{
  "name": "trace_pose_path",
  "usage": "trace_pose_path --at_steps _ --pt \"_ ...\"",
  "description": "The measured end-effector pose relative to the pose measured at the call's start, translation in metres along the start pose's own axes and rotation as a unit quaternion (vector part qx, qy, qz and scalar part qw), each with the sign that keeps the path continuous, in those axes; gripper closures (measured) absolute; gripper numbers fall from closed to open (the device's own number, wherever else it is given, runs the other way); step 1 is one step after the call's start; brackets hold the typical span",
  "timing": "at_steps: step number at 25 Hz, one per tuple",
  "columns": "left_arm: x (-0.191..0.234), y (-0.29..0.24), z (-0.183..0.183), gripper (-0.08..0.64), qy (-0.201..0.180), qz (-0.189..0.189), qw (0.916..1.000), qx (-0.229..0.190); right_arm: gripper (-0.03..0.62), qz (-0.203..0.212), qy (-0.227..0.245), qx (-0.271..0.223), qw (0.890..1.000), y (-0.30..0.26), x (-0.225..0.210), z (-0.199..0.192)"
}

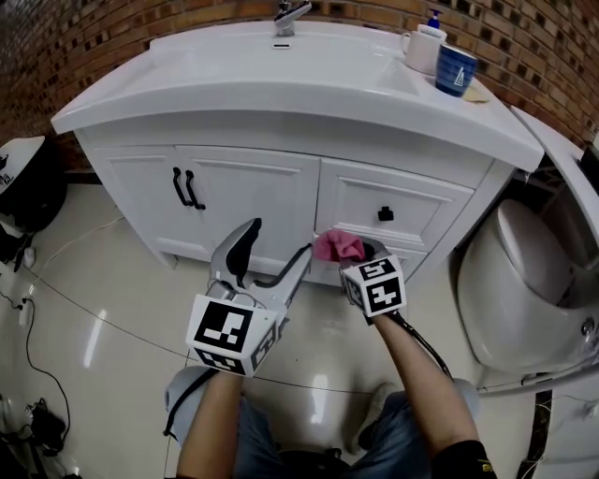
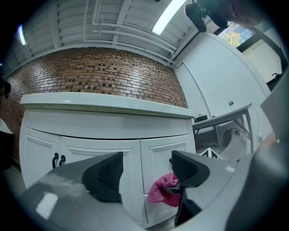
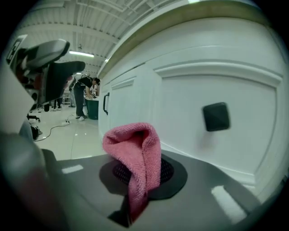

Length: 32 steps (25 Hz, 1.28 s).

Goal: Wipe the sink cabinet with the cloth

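A white sink cabinet point(image 1: 281, 187) with two doors and a drawer stands in front of me. My right gripper point(image 1: 354, 253) is shut on a pink cloth point(image 1: 337, 246), held close to the cabinet front just below the drawer with the black knob point(image 1: 385, 214). In the right gripper view the cloth point(image 3: 135, 153) hangs folded over the jaw pad, beside the knob point(image 3: 216, 116). My left gripper point(image 1: 279, 239) stands open and holds nothing, a little left of the cloth; the cloth point(image 2: 161, 189) shows past its right finger point(image 2: 187, 168).
A blue cup point(image 1: 456, 70) and a soap dispenser point(image 1: 426, 45) stand on the sink top at the right, behind the faucet point(image 1: 288, 17) line. A white toilet point(image 1: 524, 281) is close on the right. Black door handles point(image 1: 185, 187) stick out at the left. Cables point(image 1: 28, 337) lie on the floor.
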<state>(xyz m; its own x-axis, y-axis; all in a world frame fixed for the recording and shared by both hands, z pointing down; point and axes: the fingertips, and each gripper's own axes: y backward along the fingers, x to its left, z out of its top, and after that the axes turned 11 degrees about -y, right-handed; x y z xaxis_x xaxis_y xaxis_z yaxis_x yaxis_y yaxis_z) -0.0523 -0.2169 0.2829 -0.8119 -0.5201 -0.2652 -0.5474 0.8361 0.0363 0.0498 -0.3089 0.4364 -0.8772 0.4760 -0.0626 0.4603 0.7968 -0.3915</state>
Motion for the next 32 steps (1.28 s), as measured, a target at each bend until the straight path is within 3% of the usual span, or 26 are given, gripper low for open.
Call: trace_pose_path --at_steps 3,8,13,18,25,32 --pt "0.005 0.005 -0.003 0.218 0.002 0.005 1.0000 0.006 0.551 0.003 0.003 -0.007 1.000 -0.028 0.019 0.013" --pt "0.016 0.011 -0.006 0.218 0.003 0.011 0.9999 0.007 0.551 -0.021 0.018 -0.003 1.000 -0.039 0.013 0.016" --pt "0.009 0.007 -0.007 0.218 0.003 0.002 1.0000 0.007 0.551 -0.068 0.053 0.033 0.996 -0.009 -0.038 -0.016" --pt "0.002 0.000 -0.006 0.218 -0.001 -0.006 1.0000 0.008 0.551 -0.129 0.014 0.052 0.990 0.039 -0.104 -0.037" --pt "-0.010 -0.010 -0.005 0.218 0.001 -0.017 0.9998 0.007 0.551 -0.192 -0.081 0.041 0.977 0.096 -0.179 -0.046" --pt "-0.012 -0.017 -0.006 0.218 0.001 -0.019 0.9998 0.008 0.551 -0.229 -0.100 0.041 0.967 0.122 -0.209 -0.051"
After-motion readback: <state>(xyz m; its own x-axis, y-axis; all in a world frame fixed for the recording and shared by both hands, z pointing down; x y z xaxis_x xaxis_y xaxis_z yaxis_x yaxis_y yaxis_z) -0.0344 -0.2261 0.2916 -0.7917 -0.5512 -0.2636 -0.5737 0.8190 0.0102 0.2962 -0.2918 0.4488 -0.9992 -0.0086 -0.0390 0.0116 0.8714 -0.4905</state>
